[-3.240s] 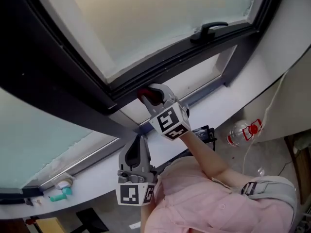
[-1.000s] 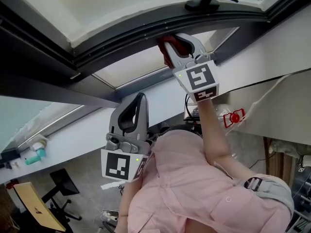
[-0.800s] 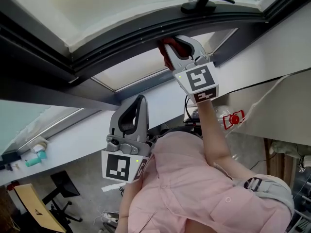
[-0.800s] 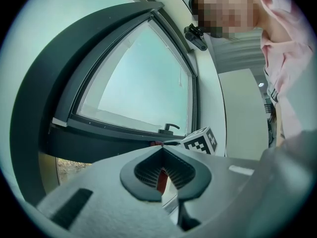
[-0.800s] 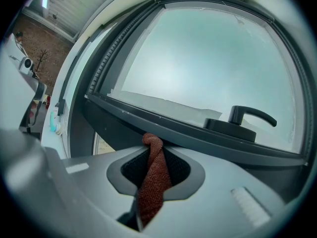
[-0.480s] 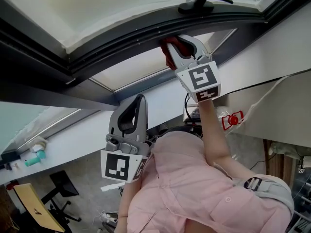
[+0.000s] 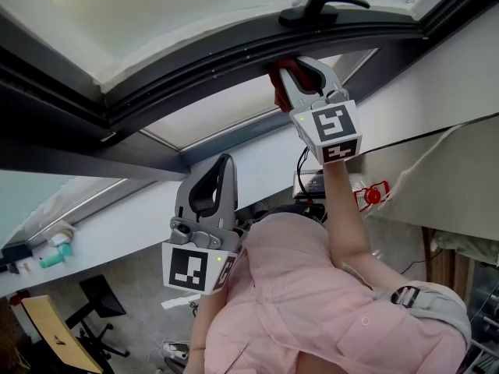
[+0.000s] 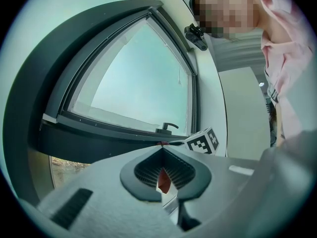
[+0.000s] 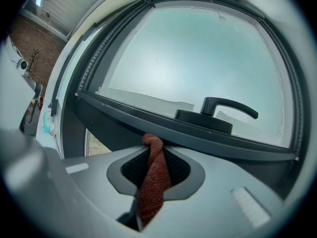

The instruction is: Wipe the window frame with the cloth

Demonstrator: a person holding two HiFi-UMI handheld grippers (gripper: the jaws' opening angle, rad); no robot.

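I am wiping now. At the top middle, my right gripper [image 7: 295, 75] pinches the red cloth [image 9: 151, 180] against the dark window frame [image 7: 195, 67]. My left gripper [image 7: 221, 170], lower left, is pressed closed, holding nothing. Next I should slide the cloth along, pushing gently.

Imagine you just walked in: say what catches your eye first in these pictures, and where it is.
The red cloth, clamped in the right gripper, touches the dark window frame just below the black handle. The left gripper hangs lower, jaws together, empty.
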